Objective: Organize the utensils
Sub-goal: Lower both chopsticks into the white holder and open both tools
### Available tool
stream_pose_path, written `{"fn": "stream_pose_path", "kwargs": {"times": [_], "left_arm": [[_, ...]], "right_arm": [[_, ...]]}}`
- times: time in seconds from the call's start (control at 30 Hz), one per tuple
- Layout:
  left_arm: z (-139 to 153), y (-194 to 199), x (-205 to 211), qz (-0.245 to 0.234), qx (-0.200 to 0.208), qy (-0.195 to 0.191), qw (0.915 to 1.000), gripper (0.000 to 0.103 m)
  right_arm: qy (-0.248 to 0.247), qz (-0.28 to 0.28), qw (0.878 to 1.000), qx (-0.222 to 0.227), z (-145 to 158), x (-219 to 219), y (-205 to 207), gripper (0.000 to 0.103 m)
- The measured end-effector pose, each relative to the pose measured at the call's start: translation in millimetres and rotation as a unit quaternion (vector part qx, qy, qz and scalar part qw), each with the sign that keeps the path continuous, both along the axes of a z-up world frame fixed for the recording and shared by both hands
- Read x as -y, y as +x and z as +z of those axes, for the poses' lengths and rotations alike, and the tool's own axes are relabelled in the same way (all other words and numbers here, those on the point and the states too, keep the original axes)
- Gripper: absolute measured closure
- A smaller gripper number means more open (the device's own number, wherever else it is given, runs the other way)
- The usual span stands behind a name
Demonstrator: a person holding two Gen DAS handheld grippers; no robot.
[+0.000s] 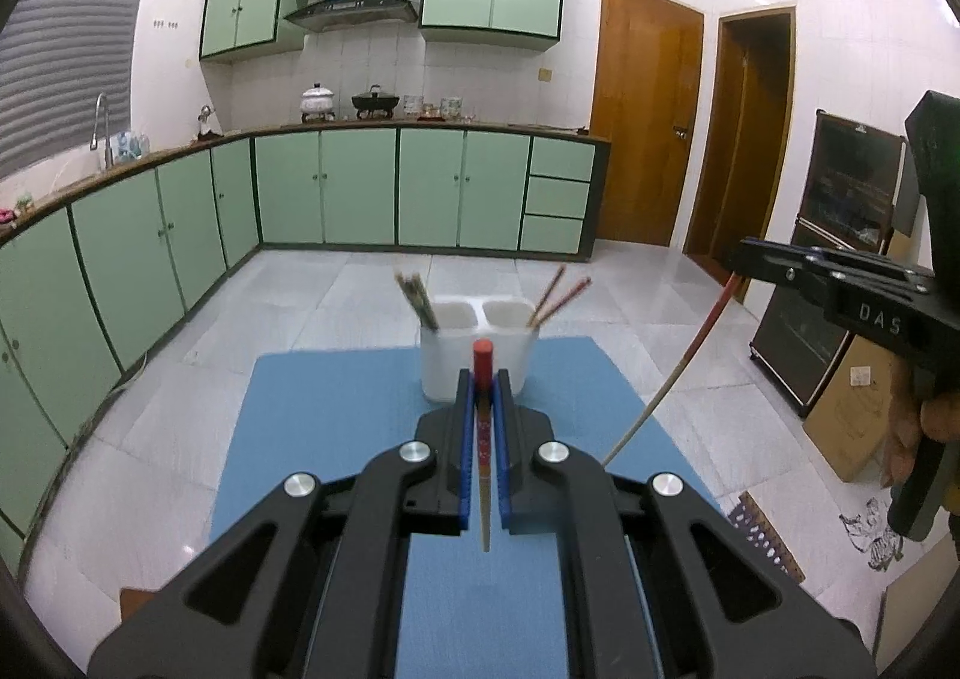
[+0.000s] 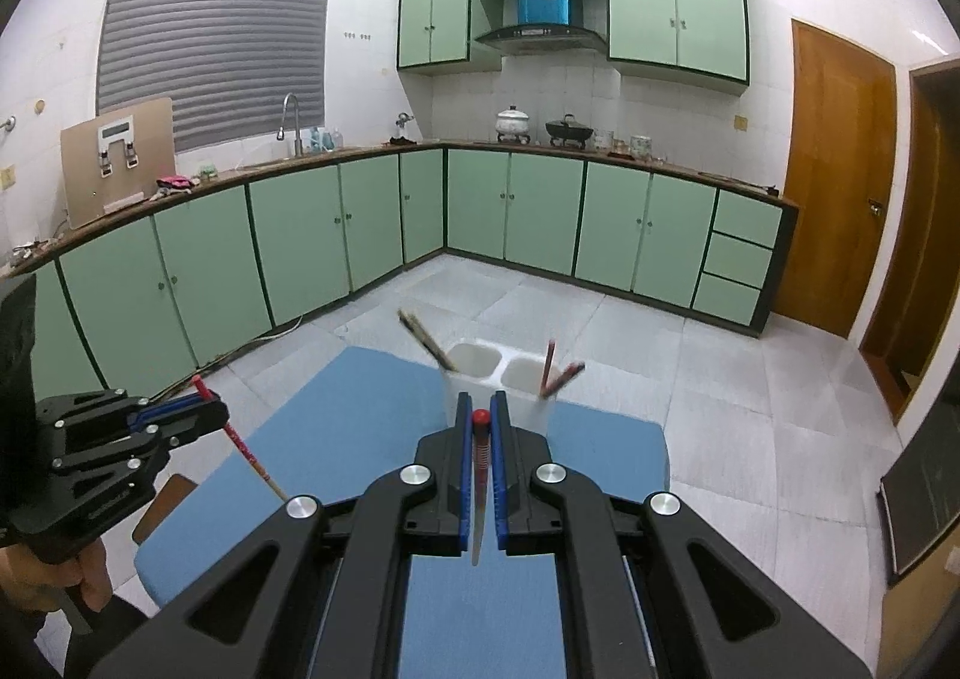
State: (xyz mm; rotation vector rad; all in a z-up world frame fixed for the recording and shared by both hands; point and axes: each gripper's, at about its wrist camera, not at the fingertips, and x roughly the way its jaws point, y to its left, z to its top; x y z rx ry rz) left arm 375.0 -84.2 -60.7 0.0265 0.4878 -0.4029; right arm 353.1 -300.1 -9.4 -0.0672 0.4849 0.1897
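A white two-compartment holder (image 1: 444,373) (image 2: 534,415) stands at the far end of a blue mat (image 1: 324,409) (image 2: 336,421). Dark chopsticks (image 1: 417,301) (image 2: 423,340) lean in its left compartment, and red chopsticks (image 1: 558,298) (image 2: 558,373) lean in its right one. My left gripper (image 1: 483,379) (image 2: 219,409) is shut on a red-ended chopstick (image 1: 483,361) (image 2: 246,451), raised above the mat short of the holder. My right gripper (image 2: 480,406) (image 1: 735,259) is shut on another red-ended chopstick (image 2: 480,427) (image 1: 678,373), also raised, to the right of the left one.
Tiled floor surrounds the mat-covered table. Green base cabinets (image 2: 300,241) line the far walls under a counter with pots and a sink. Wooden doors (image 1: 648,121) stand at the right. A black appliance (image 1: 828,259) and cardboard (image 1: 858,403) sit at the right. A hand (image 1: 924,421) grips the right tool.
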Motion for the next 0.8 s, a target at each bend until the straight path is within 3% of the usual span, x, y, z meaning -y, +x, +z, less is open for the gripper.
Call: {"fn": "stream_pose_path", "kwargs": {"times": [0.23, 0.5, 0.7, 0.8], "left_arm": [[40, 49, 13, 0.002, 0.028, 0.003, 0.9996, 0.098], [79, 106, 29, 0.005, 0.057, -0.023, 0.9981, 0.098], [87, 152, 46, 0.011, 0.081, -0.034, 0.9961, 0.098], [76, 175, 57, 0.013, 0.085, -0.029, 0.9959, 0.098]], "right_arm": [[0.0, 0.003, 1.0, 0.018, 36, -4, 41, 0.097], [-0.003, -0.003, 0.999, 0.04, 66, -10, 96, 0.097], [-0.006, -0.015, 0.999, 0.05, 67, -7, 148, 0.097], [-0.01, -0.022, 0.999, 0.044, 55, -4, 174, 0.097]]}}
